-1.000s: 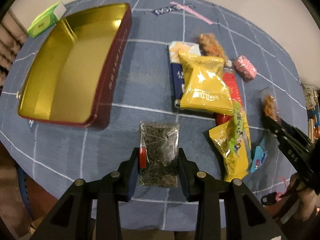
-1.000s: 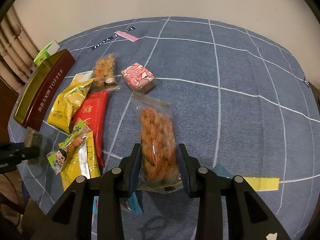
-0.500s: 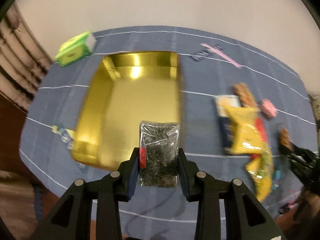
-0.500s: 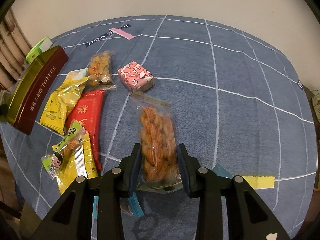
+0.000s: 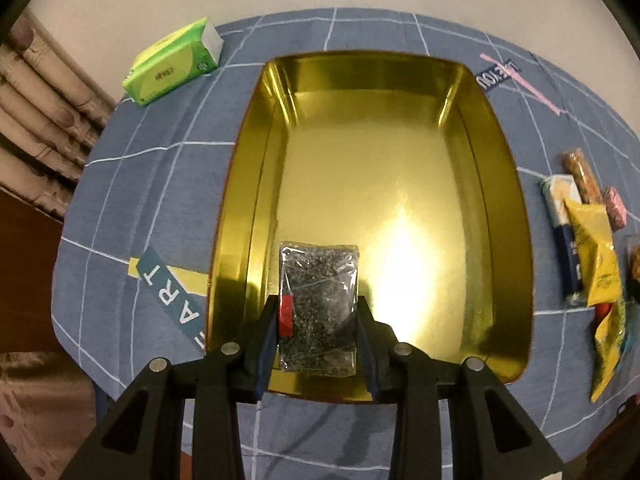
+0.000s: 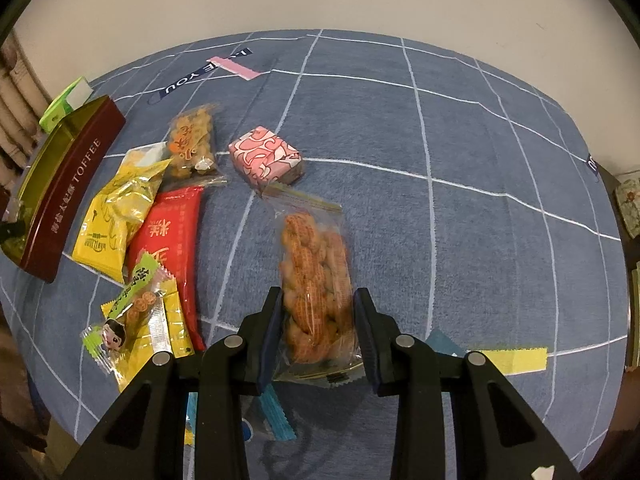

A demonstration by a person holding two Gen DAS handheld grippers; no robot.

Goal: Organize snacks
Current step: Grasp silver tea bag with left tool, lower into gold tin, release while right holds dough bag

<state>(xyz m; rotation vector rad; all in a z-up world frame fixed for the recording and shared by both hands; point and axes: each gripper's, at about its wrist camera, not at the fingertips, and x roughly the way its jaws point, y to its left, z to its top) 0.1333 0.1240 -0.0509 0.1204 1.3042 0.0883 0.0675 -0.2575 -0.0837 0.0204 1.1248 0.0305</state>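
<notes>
- Two grippers are busy here, each with a snack clamped between its jaws, so I'll start on the left side of the table.
- The left gripper [image 5: 318, 320] grasps a clear packet of dark bits [image 5: 318, 304] and hangs over the near end of the open gold tin [image 5: 500, 184], which looks empty inside.
- To do this step well, I'd say lower the packet toward the tin floor before letting go, and aim for a corner or side wall, so room is left for the bigger packs.
- Keeping the packet flat should help later snacks stack on it; dropped from height it might skid on the shiny metal.
- A green tissue pack [image 5: 172, 64] lies beyond the tin's left far corner, well clear of the path.
- The rest of the snacks lie in a cluster to the right of the tin: a yellow bag [image 6: 116, 216], a red packet [image 6: 172, 240], a pink wrapped block [image 6: 264, 156].
- The right gripper [image 6: 318, 324] is clenched on a clear bag of orange twists [image 6: 316, 276], held above the blue cloth [image 6: 480, 140], apparently waiting its turn.
- Against a second ago, the left gripper has swung across from the bare cloth to above the tin, which now fills its view.
- The right gripper has hardly shifted, and both grips look unchanged.
</notes>
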